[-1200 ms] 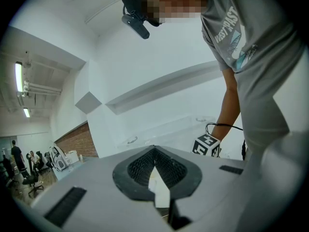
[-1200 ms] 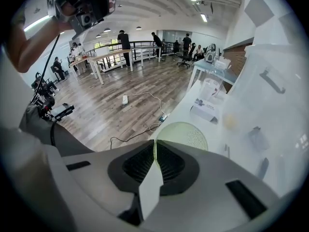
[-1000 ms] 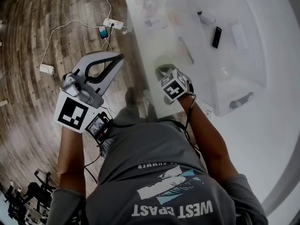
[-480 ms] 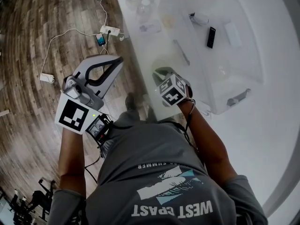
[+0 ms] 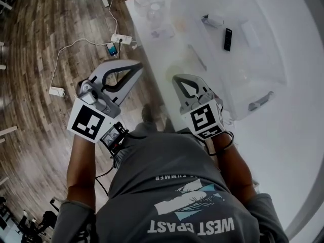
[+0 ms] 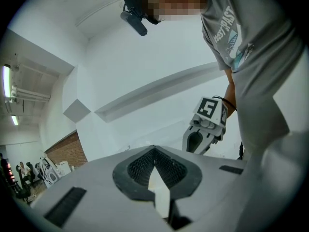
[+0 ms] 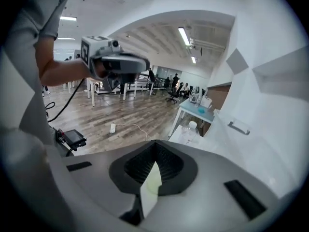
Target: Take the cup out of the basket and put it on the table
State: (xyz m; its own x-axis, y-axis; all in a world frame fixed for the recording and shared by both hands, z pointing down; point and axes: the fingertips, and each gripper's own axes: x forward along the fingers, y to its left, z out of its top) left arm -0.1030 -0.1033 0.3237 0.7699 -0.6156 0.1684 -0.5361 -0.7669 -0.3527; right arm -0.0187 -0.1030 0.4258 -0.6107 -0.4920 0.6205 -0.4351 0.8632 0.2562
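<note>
Probably an open lab: wood floor (image 5: 30,44), distant desks (image 7: 197,110), ceiling strip lights (image 7: 183,35).

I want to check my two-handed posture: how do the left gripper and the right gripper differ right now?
The left gripper hangs over the wooden floor; the right gripper is over the edge of the white table, beside the clear bin. In the head view the left gripper points up-right and the right gripper up-left, so their tips converge. Shared: both are shut and empty, the right gripper's jaws having just closed.
</note>
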